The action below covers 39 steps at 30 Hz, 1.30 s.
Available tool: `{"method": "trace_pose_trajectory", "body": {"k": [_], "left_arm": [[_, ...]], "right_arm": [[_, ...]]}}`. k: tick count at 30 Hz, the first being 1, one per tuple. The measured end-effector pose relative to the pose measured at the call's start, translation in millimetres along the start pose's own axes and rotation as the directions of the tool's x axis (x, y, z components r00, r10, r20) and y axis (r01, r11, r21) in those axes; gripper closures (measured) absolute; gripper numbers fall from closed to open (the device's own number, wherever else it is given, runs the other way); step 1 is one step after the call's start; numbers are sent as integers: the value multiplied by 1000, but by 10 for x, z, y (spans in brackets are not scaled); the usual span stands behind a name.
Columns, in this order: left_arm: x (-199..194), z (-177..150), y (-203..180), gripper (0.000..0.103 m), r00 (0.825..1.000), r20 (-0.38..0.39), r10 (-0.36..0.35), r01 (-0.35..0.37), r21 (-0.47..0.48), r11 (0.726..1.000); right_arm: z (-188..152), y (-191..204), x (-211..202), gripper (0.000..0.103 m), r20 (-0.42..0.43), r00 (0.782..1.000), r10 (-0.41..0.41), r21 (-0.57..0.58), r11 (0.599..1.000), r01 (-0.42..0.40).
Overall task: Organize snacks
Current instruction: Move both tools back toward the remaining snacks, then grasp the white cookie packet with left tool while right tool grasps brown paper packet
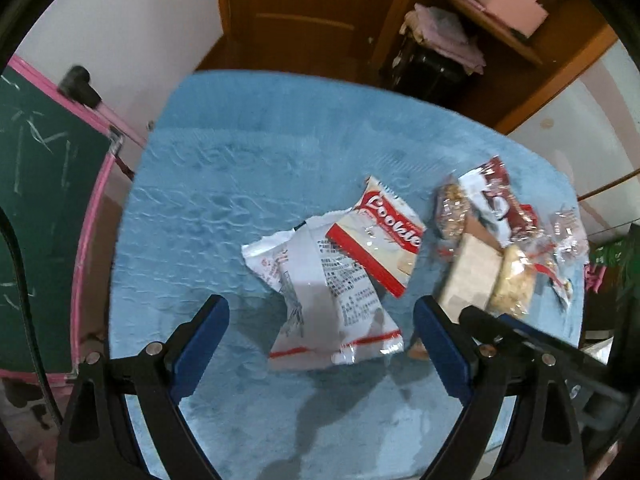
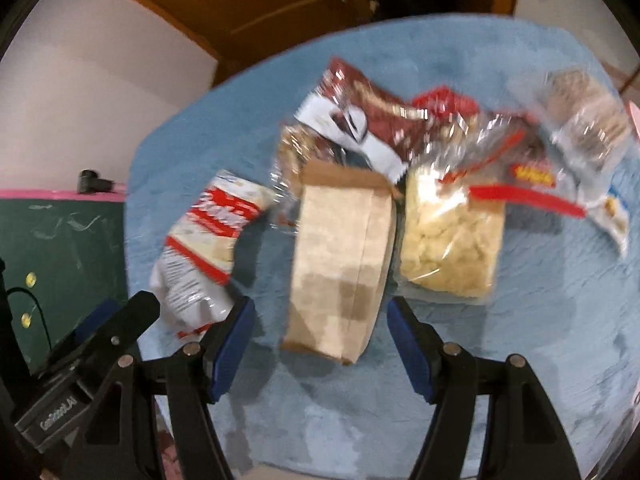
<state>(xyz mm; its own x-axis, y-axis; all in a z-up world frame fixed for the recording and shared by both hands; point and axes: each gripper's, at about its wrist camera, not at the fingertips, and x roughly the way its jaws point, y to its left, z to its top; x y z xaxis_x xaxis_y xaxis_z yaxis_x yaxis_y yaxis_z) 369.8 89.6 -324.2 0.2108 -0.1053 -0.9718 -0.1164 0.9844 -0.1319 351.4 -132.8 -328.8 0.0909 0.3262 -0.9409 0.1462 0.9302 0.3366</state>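
You see a light blue, rippled cloth [image 1: 224, 184] covering the desk. On it, left of the plain tan paper packet [image 2: 340, 264], lies a white cookie wrapper [image 1: 384, 236] with a red border and red lettering, over a white wrapper [image 1: 320, 304] with black print and thin red lines. Behind the tan packet sits a dark red and white bag [image 2: 372, 120]; right of it, a clear bag [image 2: 452, 236] of pale yellow pieces with a red strip. Both claws carry blue pads [image 1: 440, 344] on black frames.
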Motion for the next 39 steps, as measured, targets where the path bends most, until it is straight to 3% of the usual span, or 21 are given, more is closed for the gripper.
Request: {"method": "trace_pose_trajectory", "body": {"k": [8,13,17,24,27,29,35,39], "left_arm": [[404,8,68,11,998,-62,-4,3,-25,1000],[544,33,177,11,997,-80,-2,-2,-47,999],[656,40,261,11,994,-103,-42,34,-78,996],[825,16,287,12,990,-113,-88,77,-106,991],[854,-3,291,29,982,-114,-151,135,-140,981],[843,-14,280,47,976,-104,-189,173,-148,974],[672,-125,156,55,985,-100,-143,135,-88,987],[331,-297,145,56,987,-75,-141,138,-49,989]], "right_arm": [[-65,-24,345,34,-20,996,-88,73,993,89],[-87,141,388,34,30,982,-187,36,982,185],[-173,321,439,44,71,958,-277,-60,958,281],[-393,182,364,45,63,965,-256,-78,962,260],[-534,102,297,45,43,971,-233,-68,969,236],[-619,32,227,45,39,976,-216,-56,974,218],[-855,-131,-122,46,57,987,-150,-28,988,152],[-955,-181,-381,46,78,991,-112,-37,993,115]]}}
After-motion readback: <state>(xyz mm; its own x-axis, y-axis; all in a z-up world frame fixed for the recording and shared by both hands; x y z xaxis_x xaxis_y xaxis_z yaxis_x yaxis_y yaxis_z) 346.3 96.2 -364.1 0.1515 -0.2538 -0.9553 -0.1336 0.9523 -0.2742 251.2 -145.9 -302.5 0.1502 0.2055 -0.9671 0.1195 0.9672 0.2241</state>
